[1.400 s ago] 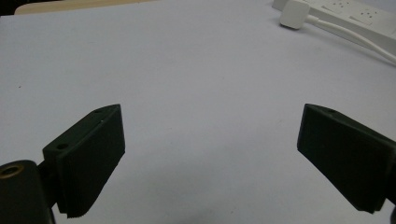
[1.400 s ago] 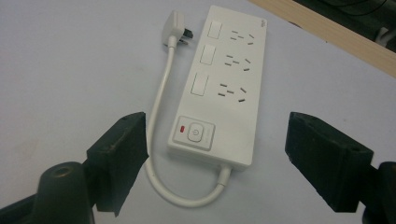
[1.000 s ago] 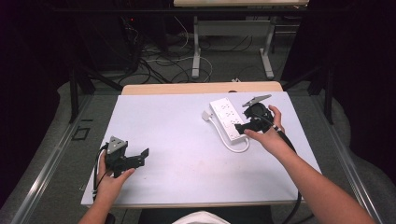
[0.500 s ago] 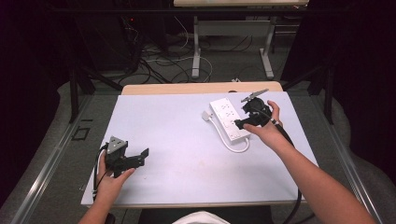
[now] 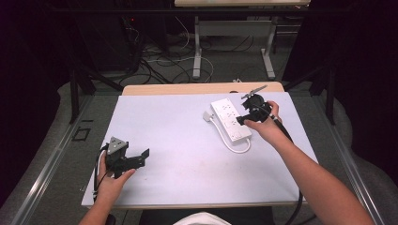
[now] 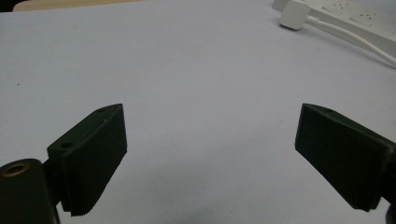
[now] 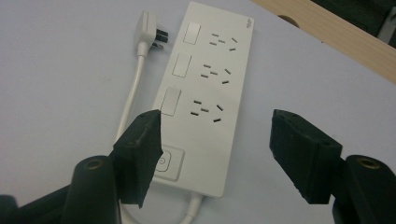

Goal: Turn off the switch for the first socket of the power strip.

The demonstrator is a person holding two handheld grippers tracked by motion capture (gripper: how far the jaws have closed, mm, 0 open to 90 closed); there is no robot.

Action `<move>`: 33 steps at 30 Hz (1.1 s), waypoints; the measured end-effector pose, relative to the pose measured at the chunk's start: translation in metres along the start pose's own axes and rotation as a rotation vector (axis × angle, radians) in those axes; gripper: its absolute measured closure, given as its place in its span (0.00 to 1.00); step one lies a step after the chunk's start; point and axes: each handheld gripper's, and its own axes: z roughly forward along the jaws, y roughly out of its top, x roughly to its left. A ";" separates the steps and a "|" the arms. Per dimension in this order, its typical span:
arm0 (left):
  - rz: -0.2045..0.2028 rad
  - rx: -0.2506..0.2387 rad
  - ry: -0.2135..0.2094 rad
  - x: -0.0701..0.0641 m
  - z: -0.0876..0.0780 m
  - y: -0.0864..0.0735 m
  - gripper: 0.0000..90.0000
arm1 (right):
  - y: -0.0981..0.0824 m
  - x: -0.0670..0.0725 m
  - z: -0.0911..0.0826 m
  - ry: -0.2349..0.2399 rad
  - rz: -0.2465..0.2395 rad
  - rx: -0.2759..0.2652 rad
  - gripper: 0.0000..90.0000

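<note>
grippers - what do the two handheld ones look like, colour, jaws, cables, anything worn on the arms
Both are black. The left gripper carries a grey three-cornered plate on top; the right gripper has one too, and a black cable trails from it along the bare forearm. Each has two blocky black jaws with ribbed pads and a brass-ringed hole at the base. No sleeves show.

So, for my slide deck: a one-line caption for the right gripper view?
Right gripper, jaws apart, poised over the white power strip beside its plug.

The power strip point(image 7: 205, 88) carries a small grey mark at its far corner — too small to read. Its big button point(image 7: 166, 163) shows a round power sign — no other text or number can be read.
</note>
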 end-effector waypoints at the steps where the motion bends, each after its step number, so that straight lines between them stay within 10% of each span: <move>1: -0.001 0.000 0.000 0.000 0.000 0.000 0.10 | 0.001 -0.001 0.001 0.002 -0.001 0.003 0.38; 33: -0.006 -0.003 -0.004 0.001 0.000 0.000 0.11 | 0.017 0.000 0.045 0.033 0.052 0.068 0.52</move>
